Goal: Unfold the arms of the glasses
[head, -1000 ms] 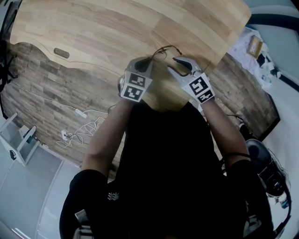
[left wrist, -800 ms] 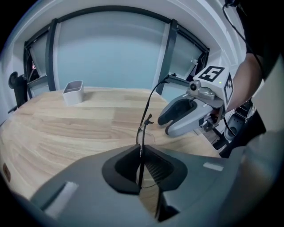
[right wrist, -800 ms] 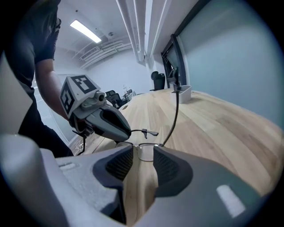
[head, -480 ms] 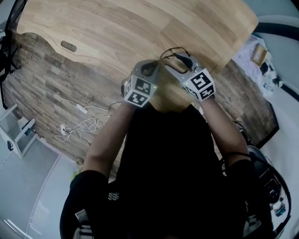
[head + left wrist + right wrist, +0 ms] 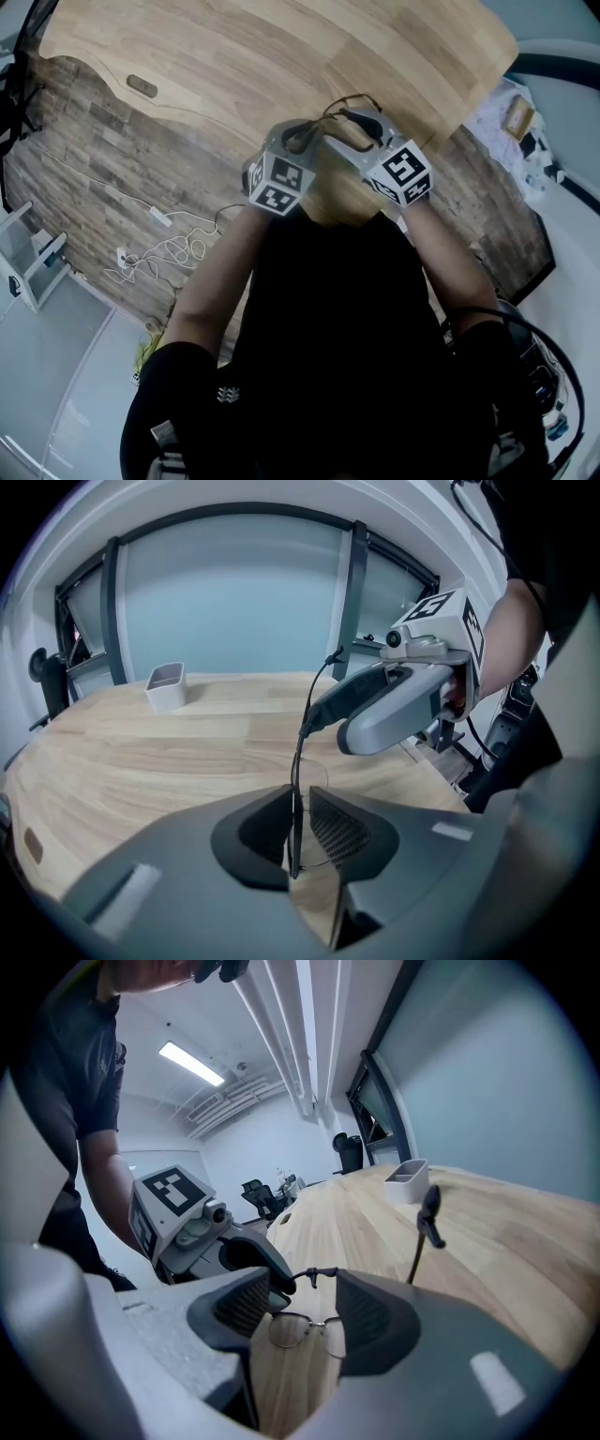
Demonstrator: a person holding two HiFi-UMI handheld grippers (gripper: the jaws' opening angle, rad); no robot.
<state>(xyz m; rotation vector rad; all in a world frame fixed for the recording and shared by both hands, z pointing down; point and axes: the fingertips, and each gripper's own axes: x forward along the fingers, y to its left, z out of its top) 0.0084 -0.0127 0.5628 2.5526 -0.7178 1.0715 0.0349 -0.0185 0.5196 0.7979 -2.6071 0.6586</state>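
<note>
Thin dark wire-rimmed glasses (image 5: 343, 105) hang just above the wooden table (image 5: 234, 56) between my two grippers. My left gripper (image 5: 305, 139) has its narrow jaws round the frame's edge (image 5: 294, 808); they are opening slightly, and the frame still rests against one pad. In the right gripper view the lenses (image 5: 302, 1328) show between the wide-open jaws of my right gripper (image 5: 302, 1309), untouched by its pads. One arm of the glasses (image 5: 424, 1215) sticks out and up, away from the frame. The left gripper's dark finger (image 5: 255, 1258) meets the frame near its hinge.
A small white container (image 5: 166, 684) stands far back on the table. The table's near edge curves just under my hands. White cables (image 5: 159, 253) lie on the wood-pattern floor to the left. Office chairs (image 5: 258, 1194) stand beyond the table's end.
The right gripper's jaws have spread wide and let go of the glasses arm, and that hand has drawn back and up a little. The left gripper still has the frame.
</note>
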